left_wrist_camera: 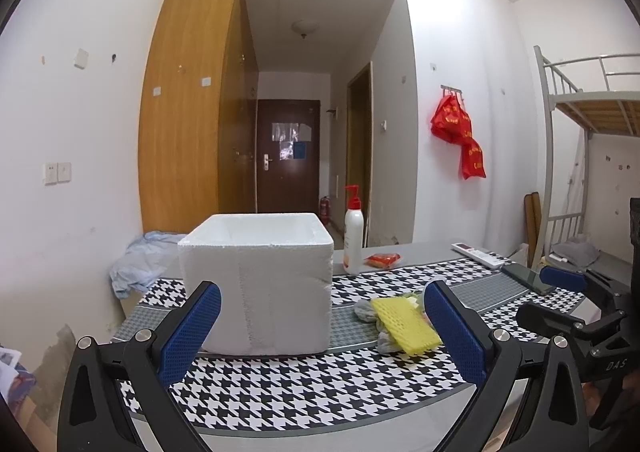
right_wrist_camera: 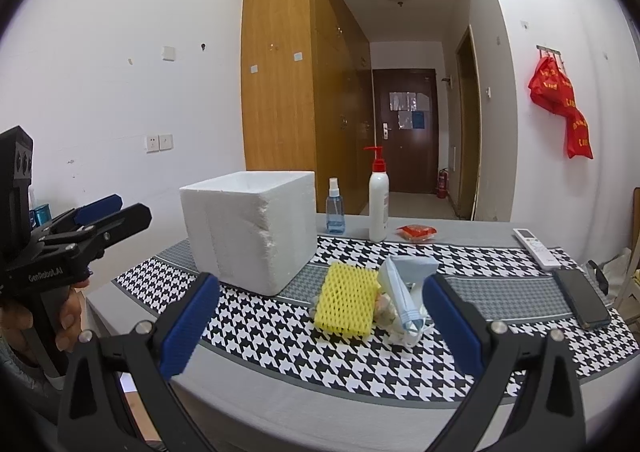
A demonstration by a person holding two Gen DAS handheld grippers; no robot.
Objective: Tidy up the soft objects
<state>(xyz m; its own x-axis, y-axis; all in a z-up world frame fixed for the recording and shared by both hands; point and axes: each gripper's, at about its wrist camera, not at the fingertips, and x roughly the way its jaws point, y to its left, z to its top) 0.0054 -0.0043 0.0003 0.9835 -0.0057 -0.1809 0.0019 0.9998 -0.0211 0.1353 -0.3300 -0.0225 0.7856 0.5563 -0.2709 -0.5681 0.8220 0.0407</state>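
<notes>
both grippers hung wide open over the houndstooth table, nothing in either one

left gripper (left_wrist_camera: 322, 326) sat in front of the white foam box (right_wrist_camera: 250, 230), jaws spread and empty. right of the box lay the yellow foam net (right_wrist_camera: 347, 302) touching a blue face mask (right_wrist_camera: 404, 288). right gripper (right_wrist_camera: 320, 322) faced that pile, also gaping, holding nothing.

Count: 1 white foam box (right_wrist_camera: 250, 230) at 10 o'clock on the table. 1 yellow foam net (right_wrist_camera: 346, 302) at centre. 1 blue face mask (right_wrist_camera: 404, 292) just at its 3 o'clock. 2 bottles at 12 o'clock: 1 pump bottle (right_wrist_camera: 378, 204), 1 blue spray bottle (right_wrist_camera: 335, 208). 1 red packet (right_wrist_camera: 416, 232), 1 remote (right_wrist_camera: 536, 247), 1 phone (right_wrist_camera: 582, 302) toward 2–3 o'clock. 2 grippers, both jaws spread.
</notes>
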